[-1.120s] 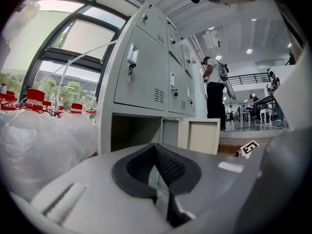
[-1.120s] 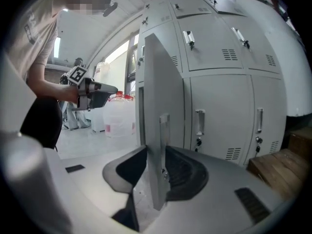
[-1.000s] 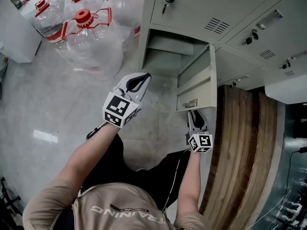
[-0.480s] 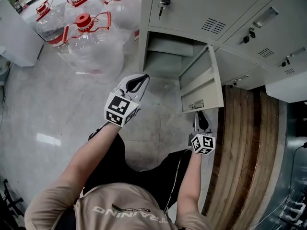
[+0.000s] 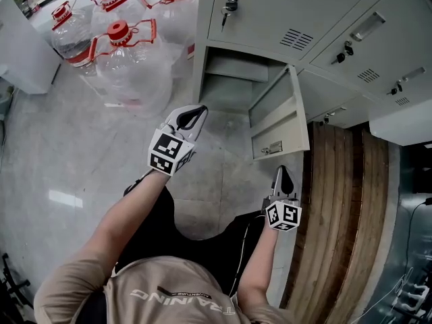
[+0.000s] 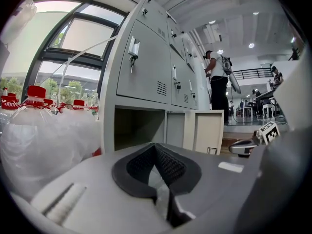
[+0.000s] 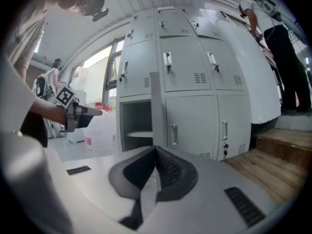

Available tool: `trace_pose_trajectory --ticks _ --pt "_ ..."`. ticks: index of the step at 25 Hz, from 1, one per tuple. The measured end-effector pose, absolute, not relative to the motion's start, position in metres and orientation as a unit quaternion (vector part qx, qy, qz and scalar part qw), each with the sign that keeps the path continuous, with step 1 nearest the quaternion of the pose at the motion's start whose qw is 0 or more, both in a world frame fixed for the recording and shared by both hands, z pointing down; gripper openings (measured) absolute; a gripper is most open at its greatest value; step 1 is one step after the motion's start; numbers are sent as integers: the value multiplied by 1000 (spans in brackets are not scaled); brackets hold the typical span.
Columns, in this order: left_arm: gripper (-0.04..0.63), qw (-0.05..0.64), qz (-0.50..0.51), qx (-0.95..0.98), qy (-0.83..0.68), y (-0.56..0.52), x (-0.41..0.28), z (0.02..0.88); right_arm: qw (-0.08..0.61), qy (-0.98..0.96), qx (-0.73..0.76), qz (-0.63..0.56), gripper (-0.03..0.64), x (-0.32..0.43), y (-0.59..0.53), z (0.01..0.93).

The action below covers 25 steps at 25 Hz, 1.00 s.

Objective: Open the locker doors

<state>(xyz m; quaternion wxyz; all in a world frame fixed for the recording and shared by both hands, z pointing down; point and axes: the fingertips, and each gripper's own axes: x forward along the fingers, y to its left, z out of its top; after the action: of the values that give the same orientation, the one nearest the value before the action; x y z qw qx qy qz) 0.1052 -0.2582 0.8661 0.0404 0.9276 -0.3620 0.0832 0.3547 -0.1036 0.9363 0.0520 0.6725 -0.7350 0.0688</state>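
Before open locker door (image 5: 278, 117), left gripper (image 5: 200, 109) closed empty, right gripper (image 5: 281, 171) just closed empty

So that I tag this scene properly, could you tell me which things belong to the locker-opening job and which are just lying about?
Job in hand:
- open bottom door
- open compartment
- closed door above it
- left tool, shut and empty
- right tool, jaws just closed, nothing between them

Lying about:
- water bottles
- wooden steps

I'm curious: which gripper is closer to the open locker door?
Right. The right gripper, jaws just closed on nothing, sits just short of the door's handle edge; the left gripper is farther off to its left.
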Motion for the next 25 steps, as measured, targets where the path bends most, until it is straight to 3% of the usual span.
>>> trace_pose_trajectory --ticks 4,16,25 --pt "6 38 91 929 -358 -253 110 869 71 -752 652 61 11 326 -100 917" --pt "6 -3 102 928 -359 -238 101 853 44 -773 631 41 11 254 -155 853" --pt "6 23 61 918 -391 -237 77 831 45 -786 616 18 11 226 -184 831"
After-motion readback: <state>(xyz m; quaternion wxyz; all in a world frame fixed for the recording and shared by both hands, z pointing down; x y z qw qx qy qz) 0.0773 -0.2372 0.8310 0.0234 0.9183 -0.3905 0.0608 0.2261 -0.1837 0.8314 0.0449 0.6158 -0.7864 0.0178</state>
